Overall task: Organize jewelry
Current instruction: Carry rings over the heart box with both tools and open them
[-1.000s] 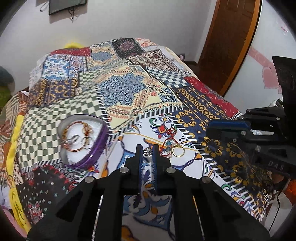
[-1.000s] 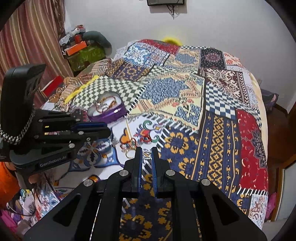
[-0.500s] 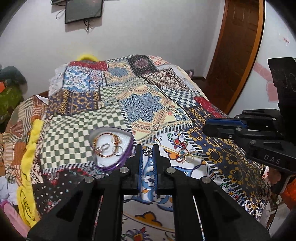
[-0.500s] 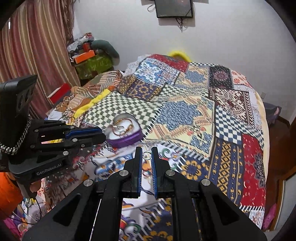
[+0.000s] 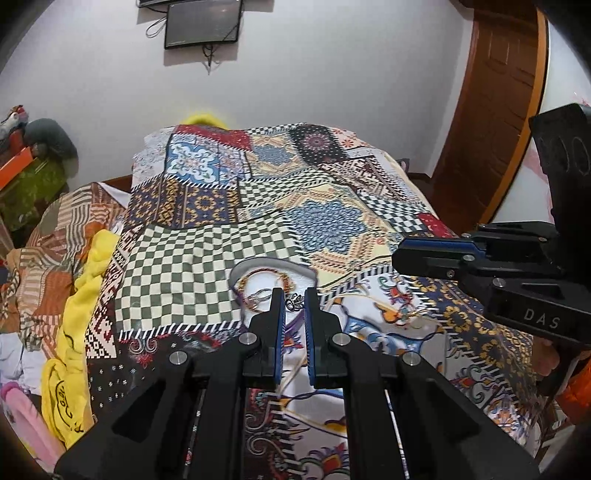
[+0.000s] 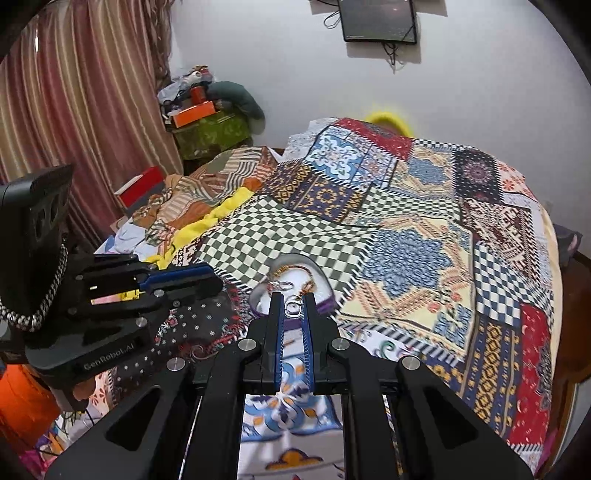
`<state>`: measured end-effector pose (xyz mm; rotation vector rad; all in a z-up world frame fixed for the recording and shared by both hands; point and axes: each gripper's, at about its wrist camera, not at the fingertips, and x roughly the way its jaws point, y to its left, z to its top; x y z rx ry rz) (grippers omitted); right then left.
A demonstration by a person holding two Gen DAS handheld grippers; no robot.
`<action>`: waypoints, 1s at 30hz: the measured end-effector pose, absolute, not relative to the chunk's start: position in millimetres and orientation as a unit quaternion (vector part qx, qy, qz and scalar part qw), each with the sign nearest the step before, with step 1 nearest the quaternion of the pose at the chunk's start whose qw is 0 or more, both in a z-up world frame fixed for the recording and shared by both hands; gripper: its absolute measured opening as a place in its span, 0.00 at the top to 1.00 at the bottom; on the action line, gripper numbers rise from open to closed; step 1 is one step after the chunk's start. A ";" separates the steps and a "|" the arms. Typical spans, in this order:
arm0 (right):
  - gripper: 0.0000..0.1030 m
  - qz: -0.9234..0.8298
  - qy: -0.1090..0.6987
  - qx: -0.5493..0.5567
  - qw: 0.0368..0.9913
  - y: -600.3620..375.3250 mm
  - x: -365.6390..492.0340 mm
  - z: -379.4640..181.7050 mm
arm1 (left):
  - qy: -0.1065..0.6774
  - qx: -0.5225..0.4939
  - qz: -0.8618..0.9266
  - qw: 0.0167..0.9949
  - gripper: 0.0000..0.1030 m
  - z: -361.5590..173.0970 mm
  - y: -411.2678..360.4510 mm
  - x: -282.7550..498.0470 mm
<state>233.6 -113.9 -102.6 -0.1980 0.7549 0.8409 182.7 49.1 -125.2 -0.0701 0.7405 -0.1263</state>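
it was a bedroom in a home. a bed [image 6: 424, 229] with a bright patchwork blanket [image 5: 295, 221] filled the room. a tv [image 6: 379, 20] hung on the white wall, striped curtains [image 6: 85, 110] hung nearby, and there was a wooden door [image 5: 495, 110].

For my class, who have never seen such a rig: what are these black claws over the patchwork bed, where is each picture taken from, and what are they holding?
No robot here: a person holds two hand-held pincers, each with a camera looking along its fingers. One picture looks from the left gripper, the other from the right gripper; each also shows the other tool at its side. On the patchwork bedspread sits a purple-rimmed dish with bangles inside. The left gripper pinches a small ornate silver piece, the right a plain ring. More jewelry lies loose on the cloth.
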 end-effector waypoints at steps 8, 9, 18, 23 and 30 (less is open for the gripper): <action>0.92 0.402 0.372 -0.103 0.830 -87.6 247.8 -117.9 | 0.372 -0.051 -0.049 0.926 0.92 -143.8 68.9 193.4; 0.92 0.401 0.375 -0.103 0.829 -85.2 251.1 -120.1 | 0.373 -0.054 -0.049 0.925 0.92 -146.2 71.2 195.6; 0.92 0.397 0.418 -0.108 0.810 -66.7 281.9 -140.7 | 0.381 -0.072 -0.053 0.920 0.92 -164.3 78.8 218.4; 0.92 0.395 0.432 -0.119 0.802 -56.2 292.1 -147.5 | 0.392 -0.069 -0.052 0.916 0.92 -175.9 79.3 232.3; 0.92 0.396 0.450 -0.128 0.790 -40.2 304.4 -157.0 | 0.416 -0.068 -0.056 0.905 0.92 -195.0 79.4 243.6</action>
